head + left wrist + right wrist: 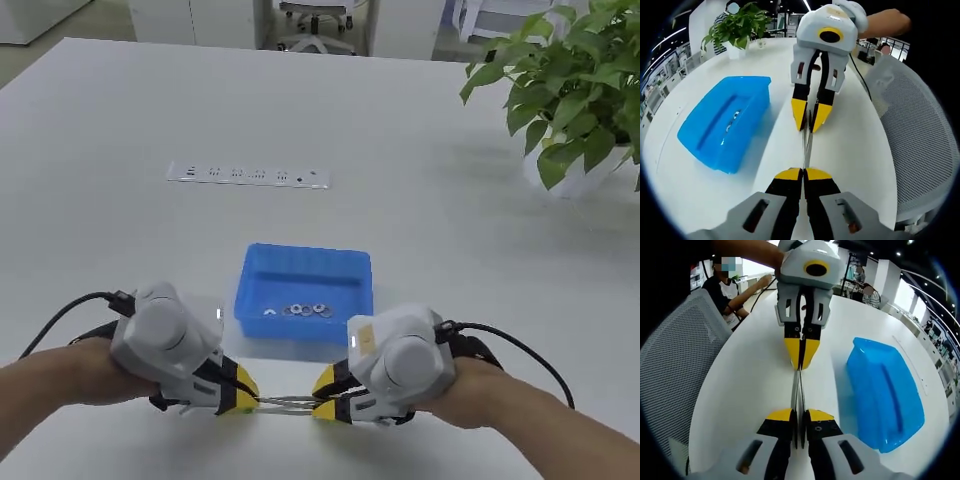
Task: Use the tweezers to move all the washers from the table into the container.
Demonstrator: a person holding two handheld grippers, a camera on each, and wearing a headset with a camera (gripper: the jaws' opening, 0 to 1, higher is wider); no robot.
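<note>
Bridging left tool [247, 397], right tool [320, 396]: tweezers [288, 402], ends pinched.

no legible text or labels

the left gripper [245, 397] and right gripper [322, 395] match: rounded pale grey plastic shells, black slotted finger frames, pointed yellow tips. a thin black cable [524, 347] loops from each rear.
</note>
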